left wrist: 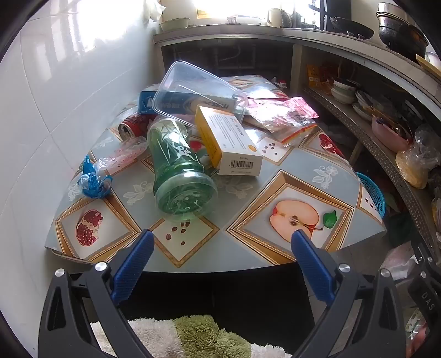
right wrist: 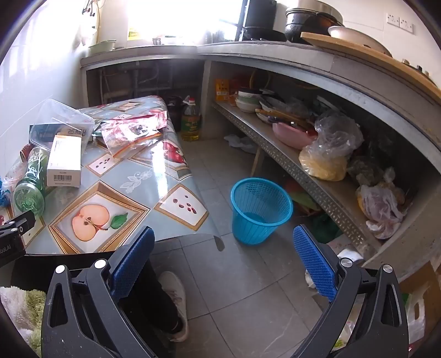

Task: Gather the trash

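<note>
Both grippers, left gripper point(left wrist: 222, 236) and right gripper point(right wrist: 223, 232), hang spread wide, holding nothing. Green bottle point(left wrist: 179, 165) lies at twelve o'clock; it may roll off, missing the blue basket point(right wrist: 260, 210).

Bright daylight is pouring in through the window point(right wrist: 176, 22) at the back, and it is washing that part out to plain white. The white wall tiles point(left wrist: 69, 68) are shining with glare. The shiny bench cover point(right wrist: 162, 176) is gleaming too. The space under the counter point(right wrist: 143, 79) is looking dark. The edges are bending round and the corners are going black.
</note>
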A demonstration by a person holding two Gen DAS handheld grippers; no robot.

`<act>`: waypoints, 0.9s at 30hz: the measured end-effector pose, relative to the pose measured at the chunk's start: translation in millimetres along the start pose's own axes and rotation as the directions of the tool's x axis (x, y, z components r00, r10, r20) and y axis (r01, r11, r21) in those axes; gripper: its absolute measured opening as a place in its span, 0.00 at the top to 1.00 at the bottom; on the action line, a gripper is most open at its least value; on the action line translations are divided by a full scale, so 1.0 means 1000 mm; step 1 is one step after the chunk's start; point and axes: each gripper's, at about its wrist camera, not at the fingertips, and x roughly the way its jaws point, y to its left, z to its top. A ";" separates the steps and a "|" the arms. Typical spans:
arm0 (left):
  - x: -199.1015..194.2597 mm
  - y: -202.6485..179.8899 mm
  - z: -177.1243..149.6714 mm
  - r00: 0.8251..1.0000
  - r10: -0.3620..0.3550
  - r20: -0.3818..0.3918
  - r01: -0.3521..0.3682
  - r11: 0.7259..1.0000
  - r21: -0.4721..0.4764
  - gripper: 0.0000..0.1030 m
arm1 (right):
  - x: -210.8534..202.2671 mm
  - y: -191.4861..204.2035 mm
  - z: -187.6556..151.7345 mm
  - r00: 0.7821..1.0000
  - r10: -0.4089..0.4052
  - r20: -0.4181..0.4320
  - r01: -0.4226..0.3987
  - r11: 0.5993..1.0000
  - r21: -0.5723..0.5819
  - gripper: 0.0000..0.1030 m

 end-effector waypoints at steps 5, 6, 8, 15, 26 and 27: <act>0.000 0.000 0.000 1.000 0.001 0.000 -0.001 1.000 -0.001 0.05 | -0.001 -0.001 0.000 1.000 0.001 0.002 -0.001 1.000 0.001 0.07; 0.000 0.001 0.000 1.000 0.001 0.000 -0.001 1.000 -0.001 0.05 | -0.001 -0.001 0.000 1.000 0.001 0.002 -0.001 1.000 0.001 0.07; 0.000 0.001 -0.001 1.000 0.001 0.001 -0.001 1.000 0.000 0.05 | -0.001 -0.001 0.000 1.000 0.000 0.003 0.000 1.000 0.000 0.07; 0.000 0.001 -0.001 1.000 0.002 -0.002 -0.002 1.000 0.000 0.05 | -0.001 -0.003 0.000 1.000 0.000 0.002 0.000 1.000 0.000 0.07; 0.000 0.001 -0.002 1.000 0.004 -0.002 -0.004 1.000 -0.001 0.05 | 0.000 -0.003 0.000 1.000 0.000 0.002 0.000 1.000 0.000 0.07; 0.000 0.001 -0.002 1.000 0.004 -0.002 -0.004 1.000 -0.001 0.05 | 0.000 -0.003 0.000 1.000 0.001 0.003 -0.001 1.000 0.002 0.07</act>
